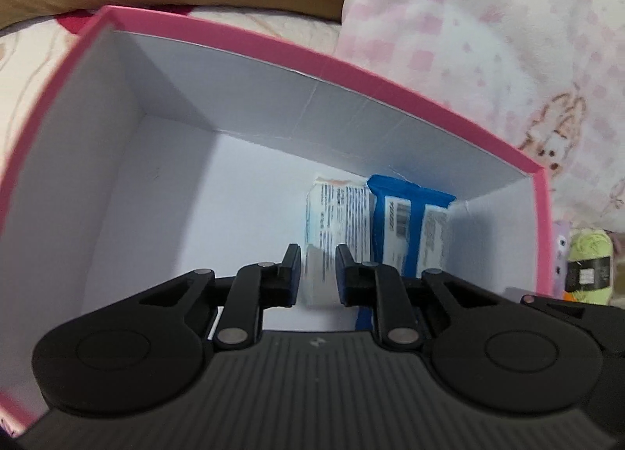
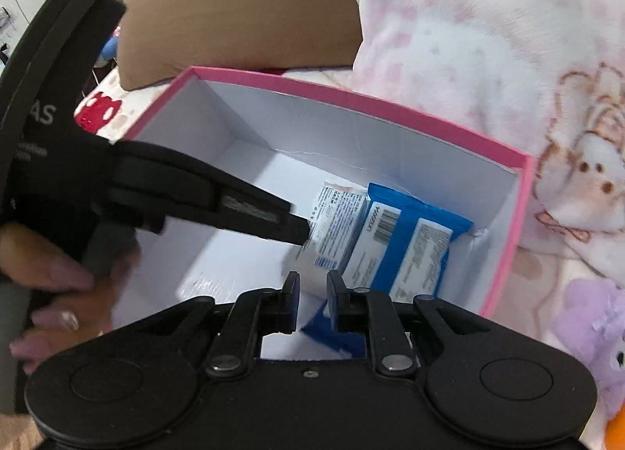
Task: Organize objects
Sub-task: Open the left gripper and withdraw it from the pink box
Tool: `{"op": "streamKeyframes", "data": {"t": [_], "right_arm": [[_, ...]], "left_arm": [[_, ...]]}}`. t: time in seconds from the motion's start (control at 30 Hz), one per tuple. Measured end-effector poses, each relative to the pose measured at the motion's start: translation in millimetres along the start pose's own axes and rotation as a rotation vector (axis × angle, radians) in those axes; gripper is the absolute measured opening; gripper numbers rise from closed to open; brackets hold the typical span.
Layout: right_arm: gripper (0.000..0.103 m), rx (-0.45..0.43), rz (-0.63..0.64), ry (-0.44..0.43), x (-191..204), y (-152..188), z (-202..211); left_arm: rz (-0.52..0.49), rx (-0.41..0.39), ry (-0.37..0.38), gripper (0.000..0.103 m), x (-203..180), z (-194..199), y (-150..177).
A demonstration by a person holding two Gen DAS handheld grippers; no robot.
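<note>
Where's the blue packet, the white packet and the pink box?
blue packet (image 2: 406, 239): right wrist view, on its blue middle strip.
white packet (image 2: 332, 231): right wrist view, on its printed face.
pink box (image 2: 351, 96): right wrist view, on its far rim.

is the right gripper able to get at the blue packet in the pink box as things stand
Probably yes. The right gripper hangs over the open pink box, with the blue packet uncovered just ahead. The left gripper is at the white packet beside it, not across the path.

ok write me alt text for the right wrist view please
A pink box with white inside walls holds a blue packet and a white packet side by side. The left gripper reaches in from the left, its tip at the white packet; the right gripper, empty, hangs over the box's near edge.
</note>
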State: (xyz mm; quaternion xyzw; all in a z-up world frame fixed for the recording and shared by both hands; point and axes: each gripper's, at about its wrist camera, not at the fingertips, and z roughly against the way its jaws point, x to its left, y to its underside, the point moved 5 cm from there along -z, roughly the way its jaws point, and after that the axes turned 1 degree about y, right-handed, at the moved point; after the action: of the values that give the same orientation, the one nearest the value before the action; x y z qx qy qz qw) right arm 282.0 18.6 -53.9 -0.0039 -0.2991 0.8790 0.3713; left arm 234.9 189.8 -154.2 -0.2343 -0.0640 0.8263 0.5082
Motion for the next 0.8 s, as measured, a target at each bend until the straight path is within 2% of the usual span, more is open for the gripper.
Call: {"op": "streamKeyframes", "data": {"t": [0.17,0.3,0.53,0.67,0.8], "right_arm": [[0.026,-0.045,0.013,-0.047,14,6,31],[0.029,-0.053,0.032,-0.061,25,16,55],[0.035,-0.075,0.056,-0.052,35,26,89],[0.04,-0.089,0.073,-0.045,41,29,108],[0.049,-0.109,0.083,-0.035,48,34,126]], "left_arm": [[-0.035,-0.044,-0.041,0.022,1,44,19],[-0.038,-0.055,-0.038,0.024,-5,76,30],[-0.084,-0.084,-0.018,0.029,-33,126,54],[-0.072,-0.093,0.003,0.034,-40,155,62],[-0.095,-0.12,-0.033,0.035,-48,179,71]]}}
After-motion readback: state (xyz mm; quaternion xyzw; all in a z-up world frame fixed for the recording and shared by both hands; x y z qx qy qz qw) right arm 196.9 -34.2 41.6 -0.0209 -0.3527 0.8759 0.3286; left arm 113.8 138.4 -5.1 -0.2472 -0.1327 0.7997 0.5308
